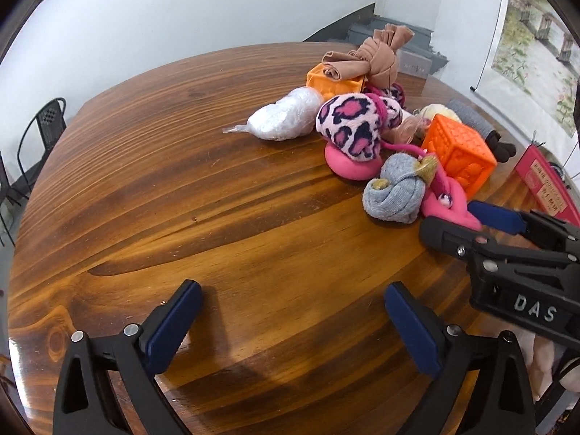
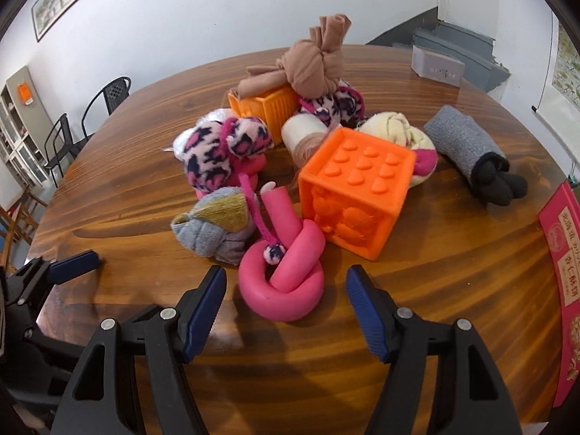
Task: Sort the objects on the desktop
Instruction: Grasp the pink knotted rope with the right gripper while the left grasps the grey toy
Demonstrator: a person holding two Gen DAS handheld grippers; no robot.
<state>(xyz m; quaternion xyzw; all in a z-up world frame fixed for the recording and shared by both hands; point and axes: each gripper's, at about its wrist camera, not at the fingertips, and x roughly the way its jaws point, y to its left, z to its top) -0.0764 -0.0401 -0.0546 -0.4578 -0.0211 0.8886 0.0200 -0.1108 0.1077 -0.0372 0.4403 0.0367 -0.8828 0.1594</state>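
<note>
A heap of toys and rolled socks lies on the round wooden table (image 1: 181,181). In the right wrist view my right gripper (image 2: 285,273) is open, its blue pads on either side of a knotted pink tube (image 2: 286,290) and touching neither side of it. Behind the tube stand an orange heart-studded cube (image 2: 355,195) and a grey sock ball (image 2: 217,228). A leopard-print plush sock (image 2: 214,152) lies further back. My left gripper (image 1: 293,290) is wide open over bare wood, holding nothing. In its view the right gripper (image 1: 456,221) reaches in beside the pink tube (image 1: 449,203).
At the back are a second orange cube (image 2: 268,105) under a knotted tan stocking (image 2: 311,65), a white plastic bundle (image 1: 282,119), a cream sock ball (image 2: 395,130) and a grey-and-black roll (image 2: 460,141). A red box (image 2: 558,261) lies at the right edge. Black chairs (image 1: 43,127) stand beyond.
</note>
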